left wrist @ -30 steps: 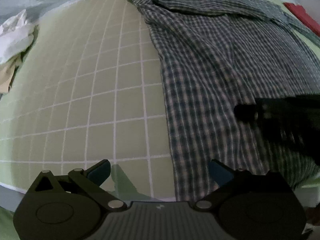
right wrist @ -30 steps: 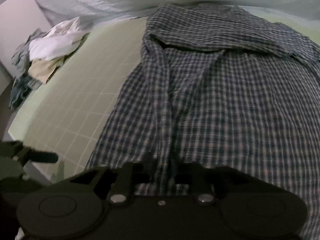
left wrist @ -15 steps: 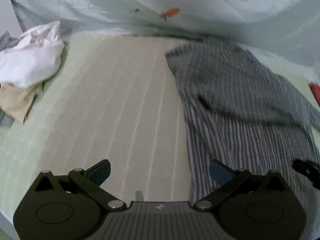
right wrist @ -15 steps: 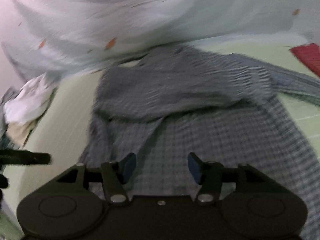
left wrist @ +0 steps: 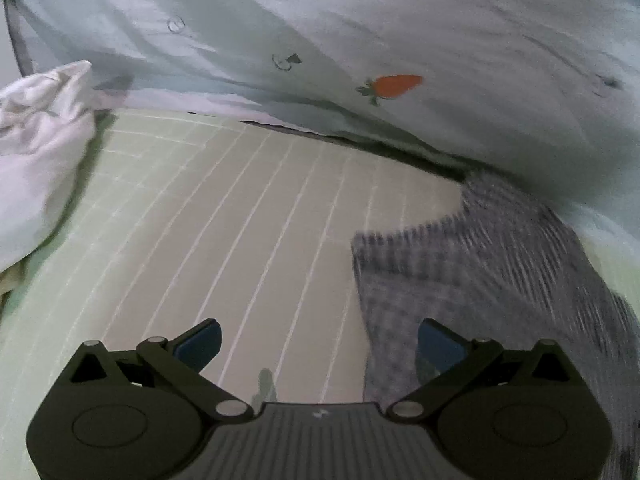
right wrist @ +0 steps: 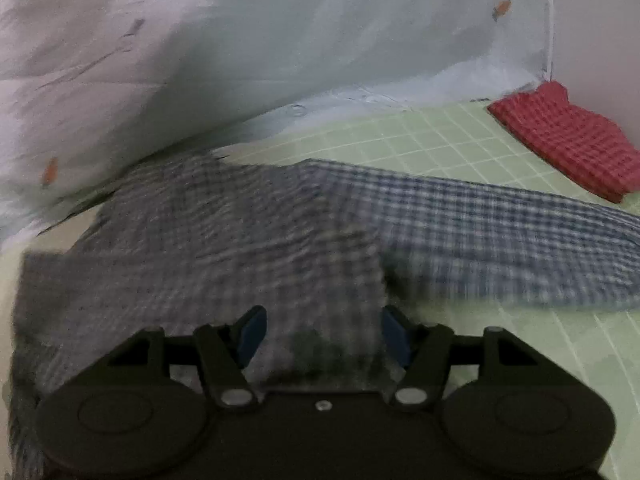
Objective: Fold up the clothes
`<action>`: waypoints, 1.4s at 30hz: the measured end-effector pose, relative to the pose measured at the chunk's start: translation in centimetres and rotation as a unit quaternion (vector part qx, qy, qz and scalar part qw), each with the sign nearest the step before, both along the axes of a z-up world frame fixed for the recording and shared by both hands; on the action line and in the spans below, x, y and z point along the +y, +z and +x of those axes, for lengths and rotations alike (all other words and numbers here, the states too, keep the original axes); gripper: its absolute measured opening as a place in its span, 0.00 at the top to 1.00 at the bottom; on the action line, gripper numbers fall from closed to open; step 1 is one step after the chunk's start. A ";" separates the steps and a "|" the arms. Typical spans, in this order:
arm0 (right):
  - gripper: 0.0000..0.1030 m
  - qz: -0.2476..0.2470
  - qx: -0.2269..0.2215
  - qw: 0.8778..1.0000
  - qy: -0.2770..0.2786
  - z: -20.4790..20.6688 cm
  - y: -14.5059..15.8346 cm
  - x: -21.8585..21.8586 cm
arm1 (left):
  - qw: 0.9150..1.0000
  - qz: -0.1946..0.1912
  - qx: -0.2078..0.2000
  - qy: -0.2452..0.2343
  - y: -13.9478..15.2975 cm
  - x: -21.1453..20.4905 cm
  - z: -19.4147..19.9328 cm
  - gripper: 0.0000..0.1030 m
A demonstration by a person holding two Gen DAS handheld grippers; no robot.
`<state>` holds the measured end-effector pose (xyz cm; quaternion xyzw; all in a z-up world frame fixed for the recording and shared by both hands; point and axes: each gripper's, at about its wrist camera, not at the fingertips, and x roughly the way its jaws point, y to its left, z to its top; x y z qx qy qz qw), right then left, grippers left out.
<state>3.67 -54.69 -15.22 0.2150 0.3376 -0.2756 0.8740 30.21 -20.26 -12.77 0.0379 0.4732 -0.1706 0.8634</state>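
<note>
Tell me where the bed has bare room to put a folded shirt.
Free: the mat between the white clothes and the checked shirt. A smaller patch lies between its sleeve and the red cloth.

The room is dim and flatly lit, colours washed grey-green. Motion blur smears the checked shirt [right wrist: 224, 240] and pale quilt [left wrist: 400, 40]. Fisheye bends the mat's grid lines [left wrist: 240, 216]; corners go black.

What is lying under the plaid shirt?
The plaid shirt lies on a green gridded mat, which shows bare on both sides of it. Whatever else might sit beneath the cloth is covered and cannot be seen.
</note>
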 end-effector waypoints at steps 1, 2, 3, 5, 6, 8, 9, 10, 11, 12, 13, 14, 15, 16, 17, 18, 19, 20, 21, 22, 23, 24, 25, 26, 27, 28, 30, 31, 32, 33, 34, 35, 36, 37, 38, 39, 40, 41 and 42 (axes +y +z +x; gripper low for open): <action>0.38 0.006 0.001 1.000 -0.003 0.7 -0.4 -1.0 | 1.000 0.000 0.005 0.007 -0.6 -0.6 1.6 0.00; 0.38 0.013 0.003 1.000 -0.004 1.4 -0.7 -1.7 | 1.000 0.002 0.006 0.014 -1.3 -0.9 3.0 0.00; 0.42 0.006 0.009 1.000 0.002 2.0 -0.9 -2.0 | 1.000 0.002 0.010 0.020 -2.0 -1.8 4.3 0.01; 0.59 -0.008 0.022 1.000 0.014 3.0 -1.1 -2.5 | 0.999 -0.005 0.017 0.031 -3.0 -2.8 6.2 0.06; 0.64 -0.015 0.029 0.999 0.021 3.5 -1.2 -2.8 | 0.999 -0.007 0.025 0.036 -3.6 -3.2 7.1 0.15; 0.69 -0.028 0.040 0.998 0.030 4.0 -1.2 -3.0 | 0.998 -0.007 0.044 0.041 -4.6 -3.9 8.7 0.29; 0.73 -0.033 0.045 0.998 0.033 4.0 -1.0 -2.9 | 0.998 -0.004 0.053 0.040 -5.1 -4.3 9.2 0.40; 0.77 -0.038 0.050 0.997 0.036 4.0 -0.8 -2.9 | 0.998 -0.004 0.057 0.038 -5.5 -4.6 9.5 0.51; 0.78 -0.043 0.055 0.997 0.039 4.0 -0.6 -2.9 | 0.998 -0.004 0.062 0.033 -5.7 -4.9 9.6 0.56; 0.79 -0.041 0.057 0.997 0.039 3.8 -0.3 -2.8 | 0.998 0.001 0.056 0.031 -5.7 -5.2 9.5 0.64; 0.80 -0.041 0.056 0.997 0.036 3.6 -0.1 -2.7 | 0.998 0.001 0.054 0.026 -5.5 -5.3 9.5 0.83; 0.83 -0.042 0.055 0.997 0.035 3.3 0.3 -2.6 | 0.998 -0.007 0.060 0.016 -5.4 -5.5 9.5 0.93; 0.84 -0.043 0.053 0.997 0.033 3.1 0.6 -2.6 | 0.997 -0.022 0.066 0.016 -5.3 -5.4 9.5 0.97; 0.88 -0.049 0.050 0.997 0.032 3.0 1.1 -2.4 | 0.997 -0.024 0.064 0.022 -5.0 -5.5 9.6 0.98; 0.90 -0.054 0.046 0.997 0.031 2.9 1.5 -2.2 | 0.998 -0.017 0.057 0.023 -4.5 -5.7 9.5 0.98; 0.90 -0.060 0.040 0.997 0.029 2.7 2.0 -2.1 | 0.999 -0.011 0.044 0.020 -3.9 -5.9 9.4 0.98; 0.90 -0.065 0.033 0.997 0.028 2.5 2.5 -2.0 | 0.999 -0.005 0.031 0.018 -3.3 -6.1 9.2 0.98; 0.91 -0.069 0.024 0.997 0.025 2.2 3.1 -1.9 | 1.000 -0.005 0.022 0.018 -2.5 -6.1 9.1 0.99; 0.91 -0.072 0.016 0.997 0.023 1.9 3.7 -2.0 | 1.000 -0.007 0.012 0.019 -1.6 -6.2 9.1 0.99; 0.91 -0.074 0.007 0.997 0.021 1.6 4.3 -2.1 | 1.000 -0.010 0.003 0.020 -0.8 -6.2 9.1 0.99; 0.91 -0.076 -0.003 0.997 0.018 1.2 4.9 -2.3 | 1.000 -0.014 -0.005 0.018 0.0 -6.4 8.9 0.99; 0.91 -0.076 -0.012 0.997 0.014 0.8 5.5 -2.5 | 1.000 -0.017 -0.016 0.014 0.8 -6.7 8.7 0.99; 0.91 -0.073 -0.019 0.997 0.011 0.5 5.9 -2.8 | 0.999 -0.017 -0.027 0.008 1.4 -7.2 8.4 0.99; 0.91 -0.070 -0.026 0.997 0.007 0.2 6.4 -3.1 | 0.999 -0.013 -0.039 -0.002 1.9 -7.9 8.2 0.99; 0.91 -0.067 -0.027 0.997 0.006 0.1 6.4 -3.2 | 0.999 -0.006 -0.048 -0.009 2.1 -8.4 7.8 0.99; 0.91 -0.061 -0.023 0.998 0.005 -0.1 6.2 -3.5 | 0.998 0.001 -0.057 -0.017 2.3 -8.9 7.5 0.99; 0.89 -0.043 -0.009 0.999 0.001 -0.2 5.4 -4.0 | 0.997 0.014 -0.070 -0.027 2.4 -9.8 6.9 0.99; 0.85 -0.029 -0.005 1.000 0.001 -0.3 4.8 -4.2 | 0.997 0.020 -0.072 -0.029 2.3 -10.0 6.7 0.99; 0.80 -0.016 0.000 1.000 0.001 -0.4 4.3 -4.3 | 0.997 0.023 -0.072 -0.030 2.1 -10.1 6.6 0.99; 0.75 -0.018 0.000 1.000 -0.001 -0.5 4.2 -4.1 | 0.997 0.027 -0.072 -0.032 2.0 -10.2 6.5 0.99; 0.64 -0.021 -0.001 1.000 -0.003 -0.7 4.1 -3.8 | 0.997 0.029 -0.071 -0.032 1.8 -10.3 6.5 0.99; 0.58 -0.024 -0.002 1.000 -0.006 -0.8 4.0 -3.5 | 0.997 0.030 -0.070 -0.032 1.8 -10.3 6.6 0.99; 0.57 -0.029 -0.008 1.000 -0.006 -1.0 4.2 -3.2 | 0.997 0.031 -0.070 -0.031 1.7 -10.3 6.7 0.99; 0.57 -0.034 -0.015 0.999 -0.007 -1.2 4.3 -2.9 | 0.997 0.031 -0.069 -0.031 1.6 -10.2 6.7 0.99; 0.56 -0.037 -0.020 0.999 -0.006 -1.2 4.4 -2.8 | 0.997 0.030 -0.068 -0.031 1.6 -10.2 6.7 0.99; 0.55 -0.037 -0.016 0.999 -0.003 -0.9 4.1 -2.9 | 0.997 0.029 -0.066 -0.030 1.5 -10.2 6.8 0.99; 0.55 -0.036 -0.011 0.999 0.000 -0.6 3.8 -3.0 | 0.997 0.029 -0.065 -0.029 1.4 -10.3 6.9 0.99; 0.55 -0.036 -0.007 0.999 0.003 -0.3 3.5 -3.1 | 0.997 0.029 -0.063 -0.029 1.4 -10.4 7.0 0.99; 0.55 -0.039 0.006 0.999 0.003 0.3 3.1 -3.2 | 0.997 0.030 -0.063 -0.028 1.3 -10.4 7.0 0.99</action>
